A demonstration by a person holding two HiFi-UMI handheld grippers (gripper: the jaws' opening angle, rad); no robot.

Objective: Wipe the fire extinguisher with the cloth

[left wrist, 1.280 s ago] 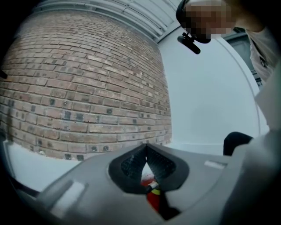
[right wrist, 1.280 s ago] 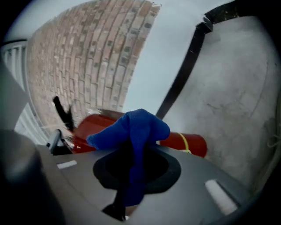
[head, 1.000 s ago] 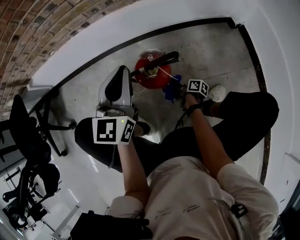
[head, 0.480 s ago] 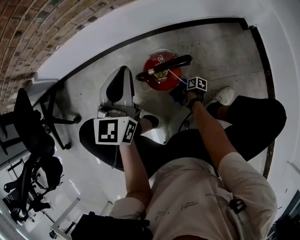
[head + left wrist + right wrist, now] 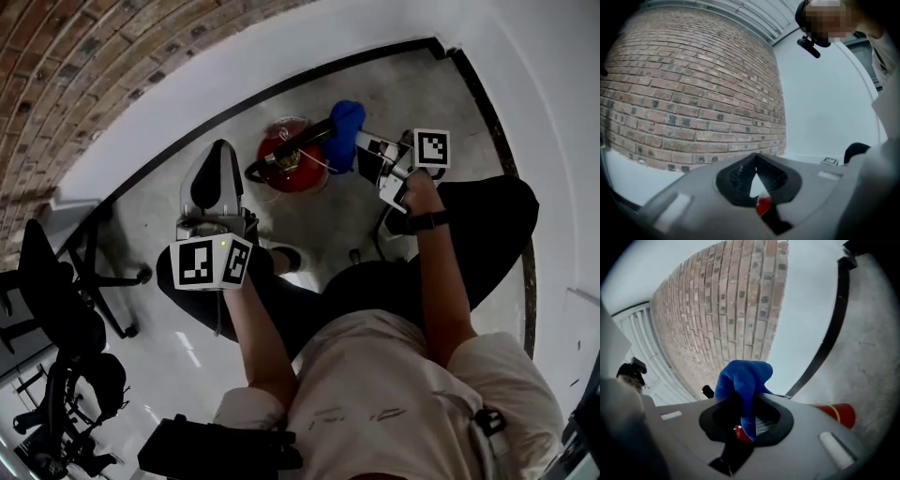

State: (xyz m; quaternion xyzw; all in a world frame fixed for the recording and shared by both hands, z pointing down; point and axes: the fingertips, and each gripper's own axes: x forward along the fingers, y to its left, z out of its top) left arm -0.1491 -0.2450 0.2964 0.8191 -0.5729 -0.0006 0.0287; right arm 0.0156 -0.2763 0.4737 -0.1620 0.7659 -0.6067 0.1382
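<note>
Arms [image 5: 436, 272] extended forward: right gripper [image 5: 367, 150] clamps blue cloth [image 5: 345, 122] at fire extinguisher [image 5: 292, 174] handle; left gripper [image 5: 218, 150] closed, empty.

Fire extinguisher [image 5: 286, 171]: red, upright on the floor [image 5: 349, 208] beside the wall [image 5: 234, 61], black handle [image 5: 300, 142] on top. Cloth [image 5: 345, 122]: blue, bunched, clamped in the right hand-held gripper [image 5: 364, 146], at the handle's outer end.

Office-like room corner: a brick wall [image 5: 75, 56] meets a white wall [image 5: 187, 80] over a bare concrete floor [image 5: 412, 89]. Black swivel chairs [image 5: 52, 291] and a red fire extinguisher [image 5: 295, 175] stand there.
</note>
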